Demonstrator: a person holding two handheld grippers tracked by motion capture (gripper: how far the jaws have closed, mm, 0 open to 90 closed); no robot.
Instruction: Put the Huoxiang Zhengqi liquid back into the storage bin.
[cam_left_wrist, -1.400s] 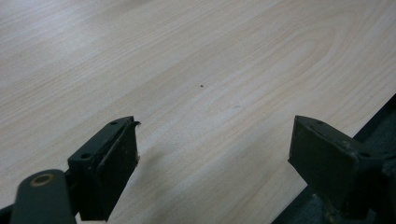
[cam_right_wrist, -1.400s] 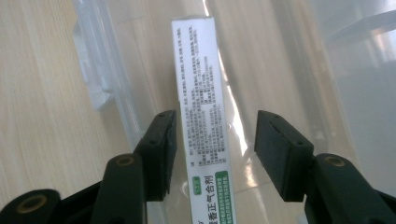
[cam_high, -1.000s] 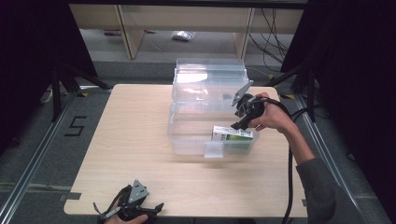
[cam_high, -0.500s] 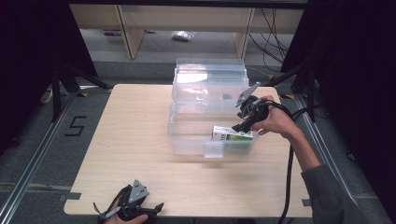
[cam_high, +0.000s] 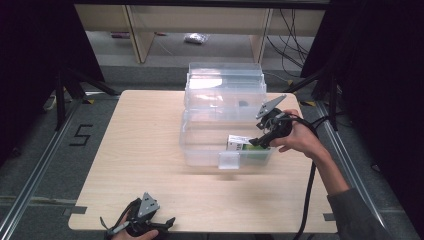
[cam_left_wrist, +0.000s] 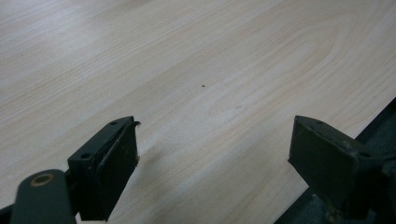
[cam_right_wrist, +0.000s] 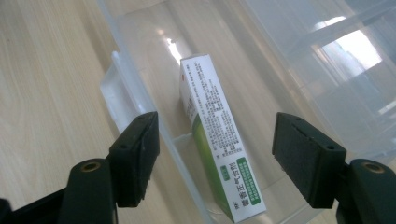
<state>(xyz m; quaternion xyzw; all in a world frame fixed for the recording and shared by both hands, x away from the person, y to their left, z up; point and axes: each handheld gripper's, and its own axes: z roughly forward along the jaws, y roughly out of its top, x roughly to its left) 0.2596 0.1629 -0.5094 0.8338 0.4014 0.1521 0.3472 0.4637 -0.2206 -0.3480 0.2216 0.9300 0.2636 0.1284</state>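
Near the light wooden table's (cam_high: 145, 150) right edge, right gripper (cam_high: 260, 140), hand-held, jaws spread, above white-and-green printed carton (cam_right_wrist: 215, 140) lying in clear plastic bin (cam_high: 200, 150); left gripper (cam_left_wrist: 215, 154), near front edge, jaws spread, empty.

In the high view, at six o'clock, the bottom edge cuts off the hand holding the left gripper (cam_high: 142, 220), and we cannot read its jaws there. The print on the white and green box (cam_right_wrist: 219, 158) is too fine for us to read, and its near corner blurs behind the clear bin's (cam_right_wrist: 140, 100) wall
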